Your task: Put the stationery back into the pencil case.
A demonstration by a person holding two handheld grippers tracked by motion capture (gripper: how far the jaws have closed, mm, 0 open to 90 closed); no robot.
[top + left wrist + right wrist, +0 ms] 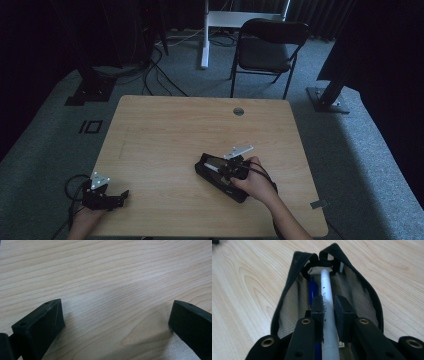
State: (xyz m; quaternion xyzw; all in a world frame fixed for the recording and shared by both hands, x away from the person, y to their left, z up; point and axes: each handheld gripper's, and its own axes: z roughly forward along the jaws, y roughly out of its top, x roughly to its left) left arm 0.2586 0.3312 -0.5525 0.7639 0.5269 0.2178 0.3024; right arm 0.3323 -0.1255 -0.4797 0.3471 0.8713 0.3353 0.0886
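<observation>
Lying toward the near right part of the wooden table (pixel 165 130), the black zip pencil case (pixel 220 176) is the biggest thing in play: soft fabric, open along its top, its long axis running diagonally from the table's middle toward the near right corner. It looks light and floppy (the sides would likely sag or slide if pushed), so it is no good to grip while something is lifted out.

Inside it, the right gripper view shows a white marker pen (pixel 327 307) lying lengthwise along the case, pointing away toward the far end where the zip (pixel 322 258) closes. Beside it sits a blue pen (pixel 312 288), partly hidden. The marker is stiff, smooth, light and round, so probably a bit slippery; mid-barrel is the sensible hold.

That is where the right gripper (pixel 332 305) has it, jaws closed narrowly on the barrel from both sides. The left gripper (pixel 121 196) rests near the table's near left corner, jaws spread wide over bare wood, holding nothing.
</observation>
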